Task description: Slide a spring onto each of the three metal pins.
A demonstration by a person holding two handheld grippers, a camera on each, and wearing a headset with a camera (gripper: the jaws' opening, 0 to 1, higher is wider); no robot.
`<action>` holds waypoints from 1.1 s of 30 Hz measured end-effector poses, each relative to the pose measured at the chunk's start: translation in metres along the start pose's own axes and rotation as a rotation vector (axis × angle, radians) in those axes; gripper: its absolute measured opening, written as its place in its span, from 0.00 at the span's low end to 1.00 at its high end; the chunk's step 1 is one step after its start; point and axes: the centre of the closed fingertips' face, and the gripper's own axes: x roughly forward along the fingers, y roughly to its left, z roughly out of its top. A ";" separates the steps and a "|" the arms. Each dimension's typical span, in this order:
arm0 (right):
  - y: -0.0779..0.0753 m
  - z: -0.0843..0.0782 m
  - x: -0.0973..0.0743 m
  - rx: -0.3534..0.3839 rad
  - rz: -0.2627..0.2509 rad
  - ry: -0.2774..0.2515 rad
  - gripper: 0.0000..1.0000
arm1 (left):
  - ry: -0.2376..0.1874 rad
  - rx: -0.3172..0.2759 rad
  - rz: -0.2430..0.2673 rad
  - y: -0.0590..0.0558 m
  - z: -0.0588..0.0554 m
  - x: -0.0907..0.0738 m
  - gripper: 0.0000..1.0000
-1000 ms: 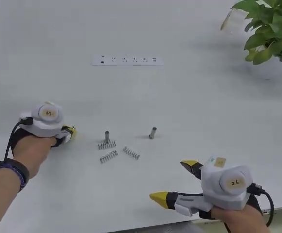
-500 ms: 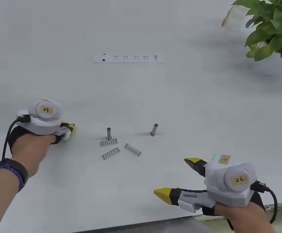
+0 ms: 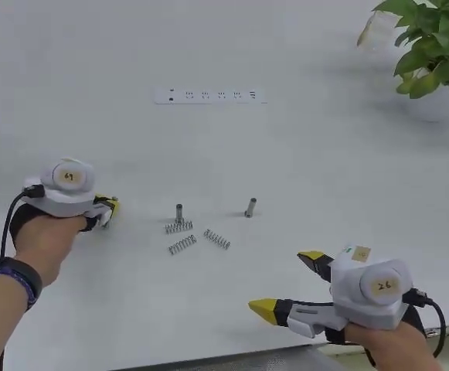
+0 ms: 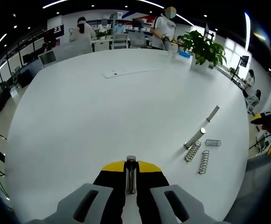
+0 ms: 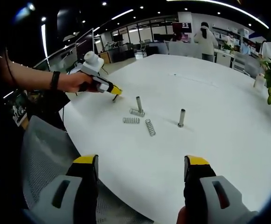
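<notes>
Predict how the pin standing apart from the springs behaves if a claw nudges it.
The pin stands upright, tall and slim, so it would probably tip. Being round, it may then roll on the smooth table. It looks metallic, so likely stiff.

The head view looks forward and down from above the near edge of the table (image 3: 301, 147). The left gripper view sits low over the tabletop and faces along the left tongs (image 4: 131, 164), past the pin (image 4: 131, 172) they clamp, toward the plant (image 4: 203, 46). The right gripper view sits higher at the near edge and faces across the table between the wide-apart right tongs (image 5: 141, 160). All three views share the standing pins (image 3: 179, 212) and springs (image 3: 181, 244).
</notes>
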 end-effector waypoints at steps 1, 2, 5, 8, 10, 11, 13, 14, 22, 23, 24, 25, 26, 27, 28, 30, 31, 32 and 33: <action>0.000 0.000 0.000 0.000 -0.001 0.000 0.74 | -0.001 0.000 0.001 0.000 0.000 -0.001 0.00; -0.001 -0.001 -0.001 -0.002 -0.003 0.002 0.74 | -0.003 -0.001 0.004 0.001 0.000 -0.003 0.00; -0.002 -0.003 -0.002 -0.005 -0.009 0.006 0.73 | -0.015 -0.018 0.010 0.005 0.001 -0.007 0.00; -0.002 -0.003 -0.003 -0.011 -0.011 0.006 0.73 | -0.021 -0.018 0.014 0.007 0.001 -0.012 0.00; -0.004 -0.002 -0.004 -0.007 -0.017 0.002 0.73 | -0.020 -0.017 0.017 0.008 0.001 -0.014 0.00; -0.004 -0.001 -0.004 -0.007 -0.020 0.001 0.73 | -0.020 -0.019 0.017 0.009 0.000 -0.015 0.00; -0.004 0.000 -0.004 -0.004 -0.021 -0.004 0.73 | -0.019 -0.018 0.020 0.009 -0.001 -0.017 0.00; -0.005 0.000 -0.004 -0.003 -0.023 -0.006 0.73 | -0.019 -0.019 0.020 0.009 -0.001 -0.017 0.00; -0.001 -0.002 -0.005 -0.001 -0.023 -0.010 0.73 | -0.025 -0.023 0.021 0.007 -0.001 -0.015 0.00; -0.002 -0.003 -0.005 0.000 -0.023 -0.009 0.73 | -0.025 -0.023 0.017 0.005 -0.001 -0.014 0.00; -0.002 -0.003 -0.005 0.001 -0.023 -0.009 0.73 | -0.027 -0.021 0.016 0.003 0.000 -0.014 0.00; -0.002 -0.004 -0.005 0.002 -0.024 -0.010 0.73 | -0.031 -0.018 0.015 0.002 0.002 -0.014 0.00; -0.002 -0.004 -0.005 0.002 -0.025 -0.009 0.73 | -0.034 -0.016 0.013 0.000 0.003 -0.013 0.00; -0.002 -0.004 -0.006 0.003 -0.026 -0.010 0.73 | -0.037 -0.014 0.012 -0.001 0.005 -0.013 0.00; -0.002 -0.004 -0.007 0.004 -0.027 -0.011 0.73 | -0.039 -0.012 0.012 -0.002 0.005 -0.012 0.00; -0.003 -0.004 -0.007 0.006 -0.029 -0.012 0.73 | -0.041 -0.010 0.006 -0.006 0.006 -0.011 0.00; -0.004 -0.004 -0.007 0.007 -0.030 -0.012 0.73 | -0.041 -0.007 0.005 -0.007 0.006 -0.011 0.00; -0.004 -0.004 -0.007 0.008 -0.030 -0.013 0.73 | -0.038 -0.001 0.003 -0.009 0.006 -0.010 0.00; -0.004 -0.004 -0.007 0.008 -0.029 -0.013 0.73 | -0.038 -0.001 0.001 -0.010 0.006 -0.010 0.00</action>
